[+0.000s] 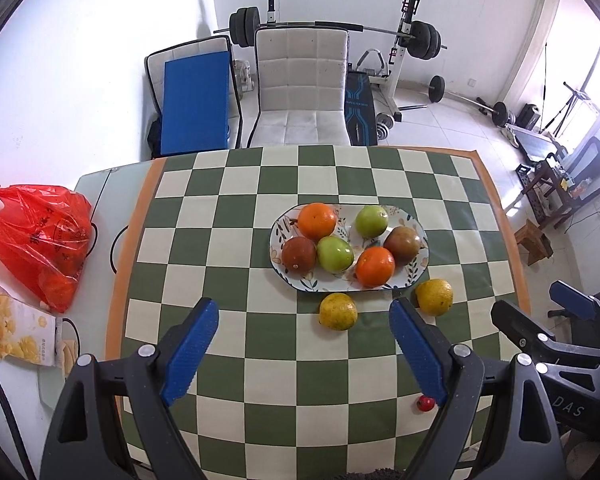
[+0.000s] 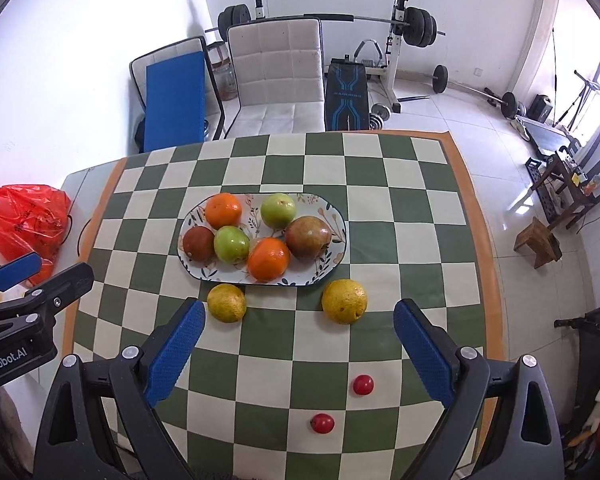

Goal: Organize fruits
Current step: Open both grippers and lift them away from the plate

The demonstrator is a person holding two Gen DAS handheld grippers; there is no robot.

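Left claw (image 1: 304, 318) spread, empty | right claw (image 2: 300, 320) spread, empty | plate (image 2: 336, 216) mid-frame holds six fruits | two yellow citrus (image 2: 227, 303) below it on the bench (image 2: 420, 208)

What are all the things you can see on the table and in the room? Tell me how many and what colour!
plate: 1, white with flowers, middle of the checked cloth
oranges: 2, orange, on the plate
green fruits: 2, green, on the plate
brown-red fruits: 2, reddish brown, on the plate
yellow fruits: 2, yellow, on the cloth beside the plate's near edge
small red fruits: 2, red, on the cloth nearest the cameras
tablecloth: 1, green and cream checks
plastic bag: 1, red, table's left end
chair: 1, white, behind the table
left claw: open, blue pads
right claw: open, blue pads
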